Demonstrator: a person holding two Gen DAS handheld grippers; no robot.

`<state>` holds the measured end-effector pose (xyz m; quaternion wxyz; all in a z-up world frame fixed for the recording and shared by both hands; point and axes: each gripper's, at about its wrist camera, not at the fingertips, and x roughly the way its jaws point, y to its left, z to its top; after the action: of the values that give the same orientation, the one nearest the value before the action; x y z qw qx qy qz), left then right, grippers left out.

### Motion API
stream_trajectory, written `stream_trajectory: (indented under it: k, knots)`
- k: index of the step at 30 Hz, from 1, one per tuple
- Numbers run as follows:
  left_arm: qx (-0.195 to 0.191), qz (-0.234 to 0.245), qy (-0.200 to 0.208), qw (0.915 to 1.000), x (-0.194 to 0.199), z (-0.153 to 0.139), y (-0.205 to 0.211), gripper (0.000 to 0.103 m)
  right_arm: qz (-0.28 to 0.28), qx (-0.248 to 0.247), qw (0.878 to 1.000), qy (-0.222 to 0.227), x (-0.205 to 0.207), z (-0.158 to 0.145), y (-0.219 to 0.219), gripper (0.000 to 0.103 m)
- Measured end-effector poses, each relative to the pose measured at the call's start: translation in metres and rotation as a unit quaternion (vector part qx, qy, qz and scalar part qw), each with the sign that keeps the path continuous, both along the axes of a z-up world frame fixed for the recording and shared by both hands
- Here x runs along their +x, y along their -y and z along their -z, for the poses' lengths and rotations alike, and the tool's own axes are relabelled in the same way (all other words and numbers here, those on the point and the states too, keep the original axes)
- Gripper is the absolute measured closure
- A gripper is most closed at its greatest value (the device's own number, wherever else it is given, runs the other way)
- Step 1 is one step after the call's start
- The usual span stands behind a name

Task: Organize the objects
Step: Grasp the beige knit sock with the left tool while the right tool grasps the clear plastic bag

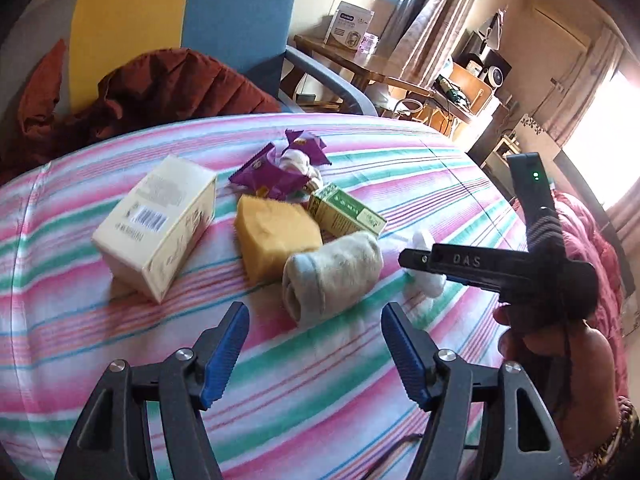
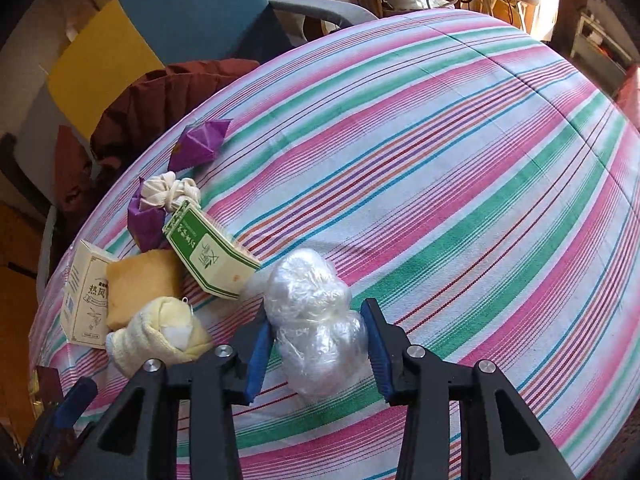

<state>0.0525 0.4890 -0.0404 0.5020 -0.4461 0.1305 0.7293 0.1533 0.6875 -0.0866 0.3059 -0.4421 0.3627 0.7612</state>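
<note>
A pile of objects lies on the striped bed sheet [image 1: 120, 352]: a cream box [image 1: 160, 224], a yellow sponge [image 1: 276, 232], a rolled grey sock [image 1: 332, 276], a green box [image 1: 346, 212], purple wrappers [image 1: 276, 172] and a knotted white cloth [image 1: 296, 160]. My left gripper [image 1: 314, 356] is open and empty, just short of the sock. My right gripper [image 2: 316, 348] has its jaws around a clear plastic-wrapped bundle [image 2: 316, 320] on the sheet [image 2: 460, 160]; the pads touch its sides. The right gripper also shows in the left wrist view [image 1: 416, 260], over the white bundle [image 1: 428, 280].
A blue and yellow chair [image 1: 180, 20] with a dark red garment [image 1: 160, 88] stands behind the bed. A wooden desk [image 1: 360, 60] with a box and clutter is at the back right. A pink quilt [image 1: 592, 240] lies at the right.
</note>
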Motion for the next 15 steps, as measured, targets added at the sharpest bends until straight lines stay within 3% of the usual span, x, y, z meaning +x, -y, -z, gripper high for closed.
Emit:
stream_trajectory:
  k: [5,8,11,15]
  knots:
    - [-0.037,0.060,-0.108,0.9916,0.014,0.003,-0.047,0.033,0.004,-0.002,1.000,-0.002,0.001,-0.002,-0.003,0.059]
    - [-0.062,0.099,-0.107,0.9874,0.017,0.020,-0.055,0.034,0.009,-0.006,1.000,-0.006,0.003,-0.001,-0.006,0.059]
    - [-0.025,0.118,-0.081,0.9894,0.025,0.028,-0.034,0.046,0.016,-0.016,1.000,-0.014,0.008,-0.002,-0.008,0.059]
    - [-0.008,0.132,-0.090,0.9872,0.042,0.034,-0.004,0.051,0.021,-0.023,0.999,-0.020,0.011,-0.002,-0.010,0.059]
